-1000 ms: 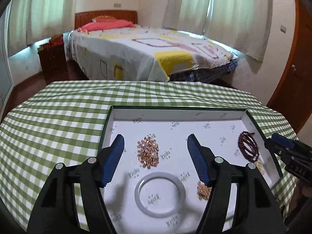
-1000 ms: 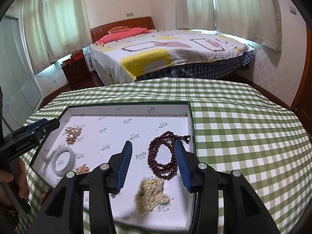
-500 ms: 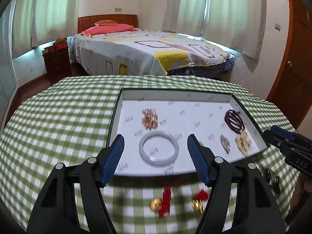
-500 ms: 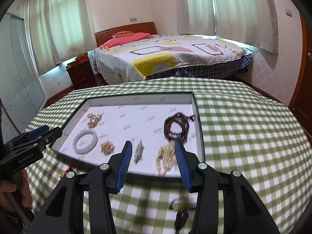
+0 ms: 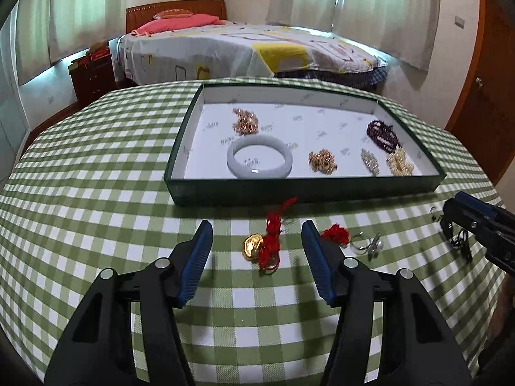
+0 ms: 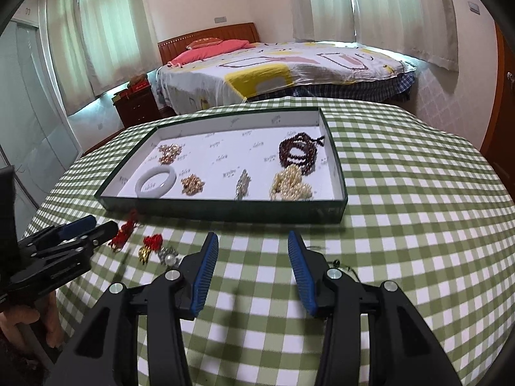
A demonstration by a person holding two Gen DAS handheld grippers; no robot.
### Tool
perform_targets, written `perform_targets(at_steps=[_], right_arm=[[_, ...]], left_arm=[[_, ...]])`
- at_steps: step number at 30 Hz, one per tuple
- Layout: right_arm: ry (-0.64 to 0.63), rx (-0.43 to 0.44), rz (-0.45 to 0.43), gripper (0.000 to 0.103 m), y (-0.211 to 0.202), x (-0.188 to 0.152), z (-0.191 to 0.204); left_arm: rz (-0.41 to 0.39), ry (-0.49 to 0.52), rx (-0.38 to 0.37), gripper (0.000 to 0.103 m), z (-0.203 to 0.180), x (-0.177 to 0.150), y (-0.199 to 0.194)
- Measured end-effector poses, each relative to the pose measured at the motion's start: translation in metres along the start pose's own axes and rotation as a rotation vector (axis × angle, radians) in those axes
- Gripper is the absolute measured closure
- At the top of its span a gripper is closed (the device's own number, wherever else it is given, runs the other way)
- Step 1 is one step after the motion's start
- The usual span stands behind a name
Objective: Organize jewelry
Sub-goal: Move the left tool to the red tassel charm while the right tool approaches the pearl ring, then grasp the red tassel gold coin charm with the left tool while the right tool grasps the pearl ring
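Left wrist view: the left gripper hangs over the checked tablecloth, its jaws apart and gripping nothing; they have just been closing in, with a gold charm on red cord lying on the cloth between and just beyond the tips. A second red-corded piece and a silver ring lie just to its right; a thin dark piece lies farther right beside the other tool. All sit short of the green tray, which already holds a pale bangle, a dark bead string and several small clusters. Judged handling: the charm is light and hard, likely slick on its face; the cord is soft and limp, so a pinch at the knot where cord meets charm should hold best. Right wrist view: the right gripper is released, with only bare cloth between its jaws. A fine dark chain lies just beside its right finger, partly hidden; it looks flimsy and should be pinched flat against the cloth.
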State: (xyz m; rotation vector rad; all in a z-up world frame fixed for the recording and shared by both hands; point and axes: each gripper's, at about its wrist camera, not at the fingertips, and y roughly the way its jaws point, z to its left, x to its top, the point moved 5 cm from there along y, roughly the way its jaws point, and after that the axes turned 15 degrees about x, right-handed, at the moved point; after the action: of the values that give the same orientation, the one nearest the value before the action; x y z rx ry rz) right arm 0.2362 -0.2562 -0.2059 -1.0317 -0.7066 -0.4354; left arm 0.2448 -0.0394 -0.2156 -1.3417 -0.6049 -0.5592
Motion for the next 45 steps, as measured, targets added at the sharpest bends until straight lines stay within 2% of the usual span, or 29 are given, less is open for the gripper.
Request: perform_targets(at_steps=[7, 12, 20, 22, 25, 35, 45], right_arm=[[0.001, 0.008, 0.005, 0.058, 0.001, -0.006, 0.003], [0.006, 0.01, 0.009, 0.058, 0.003, -0.008, 0.001], [0.017, 0.01, 0.009, 0.058, 0.002, -0.008, -0.002], [0.02, 0.011, 0.009, 0.058, 0.003, -0.008, -0.003], [0.021, 0.013, 0.01, 0.058, 0.004, -0.009, -0.002], [-0.004, 0.039, 0.029, 0.058, 0.011, -0.01, 0.012], [-0.051, 0.086, 0.076, 0.058, 0.028, -0.015, 0.039]], left_arm=[[0.039, 0.008, 0.001, 0.049, -0.002, -0.005, 0.009], [0.018, 0.023, 0.008, 0.053, -0.005, -0.002, 0.006], [0.051, 0.063, -0.006, 0.078, -0.016, -0.003, 0.013], [0.049, 0.064, -0.008, 0.081, -0.017, -0.003, 0.012], [0.038, 0.075, -0.016, 0.096, -0.017, -0.004, 0.01], [0.008, 0.072, -0.002, 0.099, -0.003, -0.008, -0.003], [0.005, 0.023, 0.063, 0.099, 0.035, -0.012, -0.009]])
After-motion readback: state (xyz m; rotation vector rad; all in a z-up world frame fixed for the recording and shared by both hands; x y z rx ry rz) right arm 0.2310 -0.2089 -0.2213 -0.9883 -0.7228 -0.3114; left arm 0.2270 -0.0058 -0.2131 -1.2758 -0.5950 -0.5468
